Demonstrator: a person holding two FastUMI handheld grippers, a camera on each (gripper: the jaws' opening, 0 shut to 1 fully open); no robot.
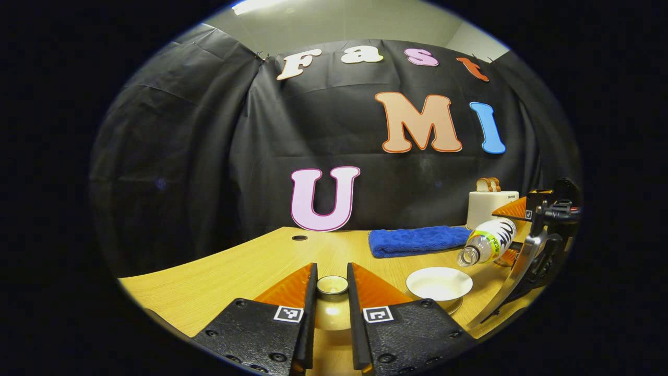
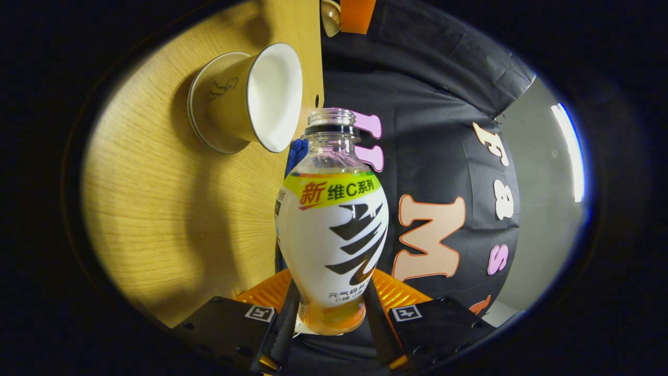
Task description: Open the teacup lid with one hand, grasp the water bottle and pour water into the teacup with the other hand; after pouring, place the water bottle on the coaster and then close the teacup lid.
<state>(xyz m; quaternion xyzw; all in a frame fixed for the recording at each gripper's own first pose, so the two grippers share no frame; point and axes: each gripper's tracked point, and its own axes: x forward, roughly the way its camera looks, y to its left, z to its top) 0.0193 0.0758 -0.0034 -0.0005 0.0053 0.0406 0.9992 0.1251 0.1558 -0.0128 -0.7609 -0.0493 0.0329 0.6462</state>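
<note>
The wooden table (image 1: 219,282) is stretching ahead of the left gripper (image 1: 332,292), whose jaws are closing narrowly on the teacup lid (image 1: 332,285), clamping its knob. Right of those jaws the open teacup (image 1: 439,283) is sitting uncovered. The right gripper (image 2: 331,308) is gripping the water bottle (image 2: 332,230) on both sides, tilting its uncapped mouth toward the teacup (image 2: 245,99). A blue towel (image 1: 417,240) is lying near the table's far edge.
</note>
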